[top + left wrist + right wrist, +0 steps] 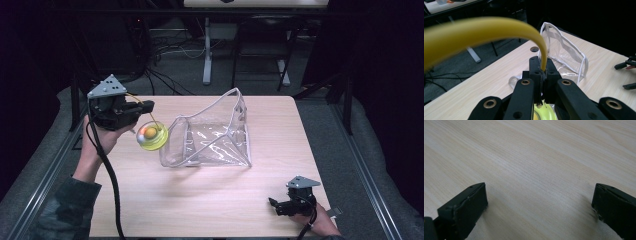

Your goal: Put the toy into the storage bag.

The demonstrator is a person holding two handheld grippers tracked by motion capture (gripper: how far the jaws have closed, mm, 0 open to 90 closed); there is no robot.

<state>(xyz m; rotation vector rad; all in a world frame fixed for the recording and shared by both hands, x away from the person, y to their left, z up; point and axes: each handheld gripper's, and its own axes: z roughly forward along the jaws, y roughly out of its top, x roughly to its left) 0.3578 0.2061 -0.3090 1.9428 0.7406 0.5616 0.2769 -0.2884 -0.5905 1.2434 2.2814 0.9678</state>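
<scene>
- Yellow toy (151, 135), a see-through yellow disc with a white and an orange ball inside, hangs in the air from a thin yellow cord (150, 116), just off the open mouth of the clear pouch (212, 137).
- Left tool (146, 106) is clenched on that cord: in the left gripper view its jaws are pressed together with the cord (543, 53) rising from between them and arching overhead, and a bit of the toy (544, 112) glows yellow low behind the jaws.
- In the high view the toy hangs at about five o'clock from the left tool's tip, close below it; the pouch's mouth lies at three o'clock from the toy, just beside it.
- Progress, as I judge it: the toy is lifted and carried to the pouch, so the pick-up is done; left to do are passing it through the mouth, lowering it onto the pouch floor and letting go of the cord.
- Clear pouch stands mid-tabletop (200, 200), its white-trimmed mouth turned toward nine o'clock and gaping, nothing in it that I can make out.
- Right tool (272, 204) rests at the tabletop's five o'clock corner, well apart from the pouch, jaws released and wide with bare wood between them.
</scene>
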